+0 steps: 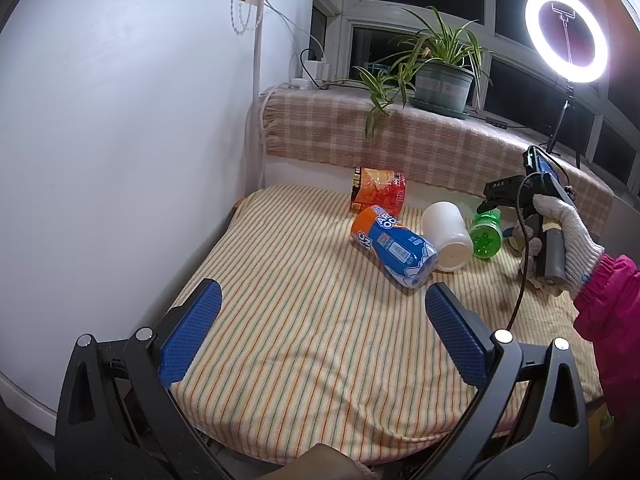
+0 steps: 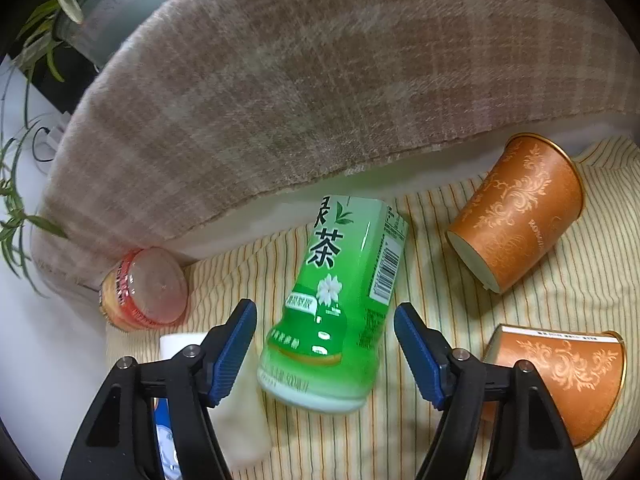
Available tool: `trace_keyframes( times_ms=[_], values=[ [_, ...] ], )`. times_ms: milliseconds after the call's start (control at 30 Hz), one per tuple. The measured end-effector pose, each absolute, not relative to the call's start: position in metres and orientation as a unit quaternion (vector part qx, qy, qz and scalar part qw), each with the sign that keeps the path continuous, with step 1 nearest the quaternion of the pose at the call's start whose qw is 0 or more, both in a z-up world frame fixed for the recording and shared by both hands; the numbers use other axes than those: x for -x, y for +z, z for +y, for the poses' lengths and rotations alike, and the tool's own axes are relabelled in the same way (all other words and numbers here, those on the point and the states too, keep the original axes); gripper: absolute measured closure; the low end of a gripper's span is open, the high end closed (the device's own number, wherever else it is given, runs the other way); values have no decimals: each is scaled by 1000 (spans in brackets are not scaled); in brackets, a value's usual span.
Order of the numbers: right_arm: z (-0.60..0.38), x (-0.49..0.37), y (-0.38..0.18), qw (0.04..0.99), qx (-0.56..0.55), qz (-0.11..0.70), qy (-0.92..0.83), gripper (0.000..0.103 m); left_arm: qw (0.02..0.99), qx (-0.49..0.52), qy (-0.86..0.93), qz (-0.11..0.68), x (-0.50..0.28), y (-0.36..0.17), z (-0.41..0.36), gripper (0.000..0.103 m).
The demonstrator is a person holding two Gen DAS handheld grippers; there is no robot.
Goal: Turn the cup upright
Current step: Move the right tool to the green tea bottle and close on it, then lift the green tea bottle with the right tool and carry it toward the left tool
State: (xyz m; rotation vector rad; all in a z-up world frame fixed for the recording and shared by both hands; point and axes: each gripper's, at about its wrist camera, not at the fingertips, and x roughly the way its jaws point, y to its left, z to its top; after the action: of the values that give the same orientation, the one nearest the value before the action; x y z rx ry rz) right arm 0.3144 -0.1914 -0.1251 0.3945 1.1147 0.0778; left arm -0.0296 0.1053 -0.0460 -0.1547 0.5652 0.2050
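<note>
A green tea cup [image 2: 340, 280] lies on its side on the striped cloth, its base toward the right wrist camera. My right gripper [image 2: 325, 308] is open, with one finger on each side of the cup and a small gap at both. In the left wrist view the same green cup [image 1: 486, 234] lies at the far right under the right gripper [image 1: 490, 204], which a gloved hand [image 1: 568, 236] holds. My left gripper [image 1: 322, 292] stands open over bare cloth, short of a toppled blue and orange cup [image 1: 394, 246].
A white cup [image 1: 446, 236] and a red cup [image 1: 378, 192] also lie on their sides. Two orange patterned cups [image 2: 520, 216] [image 2: 560, 376] lie right of the green one. A white cabinet [image 1: 120, 140] walls the left, and a plaid-covered ledge [image 1: 400, 136] with a potted plant [image 1: 440, 80] runs behind.
</note>
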Motion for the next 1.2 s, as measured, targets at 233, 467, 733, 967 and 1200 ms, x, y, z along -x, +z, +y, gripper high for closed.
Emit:
trace_keyframes(
  times_ms=[233, 467, 733, 967, 1200],
  values=[
    [-188, -330, -139, 828, -177, 531, 9, 33, 952, 77, 109, 277, 33, -46, 111, 0],
    [-176, -339, -148, 826, -172, 537, 13, 37, 951, 78, 115, 276, 33, -46, 115, 0],
    [-180, -335, -135, 833, -160, 529, 17, 38, 951, 76, 114, 276, 32, -47, 114, 0],
    [-186, -308, -110, 844, -161, 510, 47, 39, 953, 72, 109, 272, 30, -46, 107, 0],
    [-213, -266, -70, 853, -164, 486, 98, 39, 955, 68, 101, 271, 25, -44, 97, 0]
  ],
)
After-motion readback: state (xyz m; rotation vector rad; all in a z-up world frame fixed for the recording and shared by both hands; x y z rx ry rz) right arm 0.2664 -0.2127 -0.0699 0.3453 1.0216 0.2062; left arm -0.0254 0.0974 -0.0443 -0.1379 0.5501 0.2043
